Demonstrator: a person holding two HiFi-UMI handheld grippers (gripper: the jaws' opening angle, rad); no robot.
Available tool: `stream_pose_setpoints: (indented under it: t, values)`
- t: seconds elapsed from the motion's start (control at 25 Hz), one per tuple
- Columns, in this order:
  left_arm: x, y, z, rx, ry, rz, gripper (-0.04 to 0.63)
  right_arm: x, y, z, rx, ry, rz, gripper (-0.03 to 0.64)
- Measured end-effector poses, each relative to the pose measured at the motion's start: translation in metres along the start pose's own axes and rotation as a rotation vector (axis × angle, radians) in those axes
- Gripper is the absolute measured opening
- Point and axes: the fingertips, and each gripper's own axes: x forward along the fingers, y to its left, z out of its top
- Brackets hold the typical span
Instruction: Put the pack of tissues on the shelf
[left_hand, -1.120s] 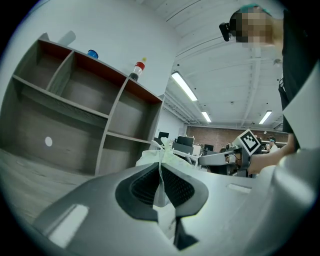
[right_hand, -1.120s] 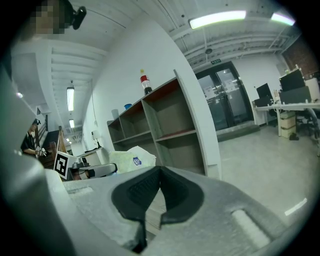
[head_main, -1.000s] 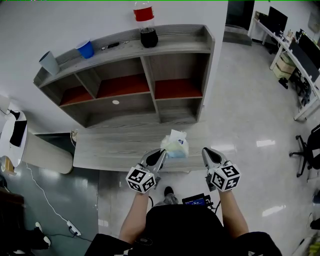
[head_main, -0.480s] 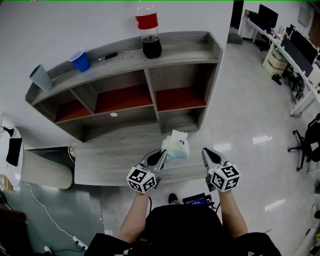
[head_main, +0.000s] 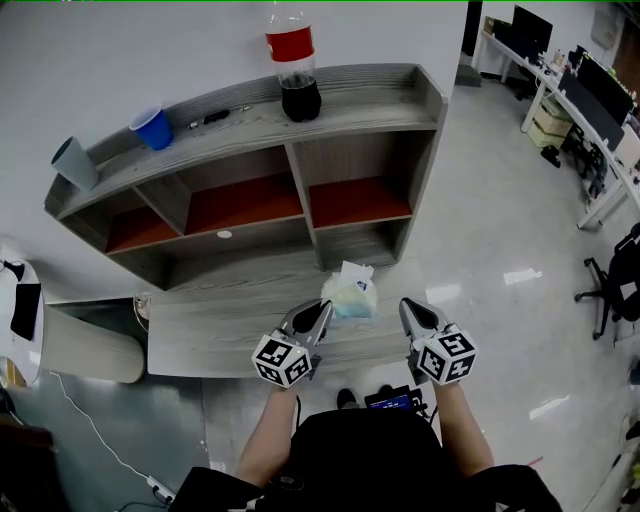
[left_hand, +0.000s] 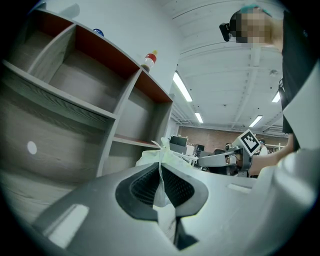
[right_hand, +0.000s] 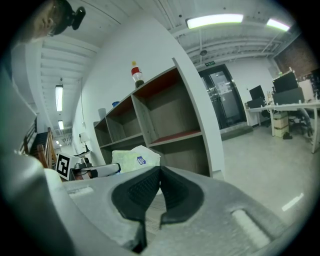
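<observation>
The pale green and white pack of tissues (head_main: 350, 293) hangs over the front of the grey desk board (head_main: 220, 325). My left gripper (head_main: 322, 312) is shut on the thin edge of its plastic wrapper (left_hand: 161, 167), and the pack (left_hand: 148, 156) bulges just beyond the jaws. My right gripper (head_main: 408, 310) is beside the pack on its right, not touching it, jaws shut with nothing between them (right_hand: 160, 172). From there the pack (right_hand: 135, 158) shows to the left. The grey shelf unit (head_main: 300, 165) with red-brown compartment floors stands just behind.
A cola bottle (head_main: 292, 60), a blue cup (head_main: 152, 127), a grey cup (head_main: 73, 162) and a pen (head_main: 212, 117) stand on the shelf's top board. A white round table (head_main: 25, 320) is at the left. Office desks (head_main: 590, 110) and a chair (head_main: 620, 280) are at the right.
The shelf has shifted a little left and down in the head view as the person moved. Both grippers and the pack keep their places relative to each other; the grip is unchanged.
</observation>
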Motion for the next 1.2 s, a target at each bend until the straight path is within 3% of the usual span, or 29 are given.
stream_pose_setpoints:
  t: [1.2]
  values:
    - [0.013, -0.027, 0.002, 0.017, -0.015, 0.113, 0.012, -0.004, -0.018, 0.018, -0.037, 0.022, 0.137, 0.0]
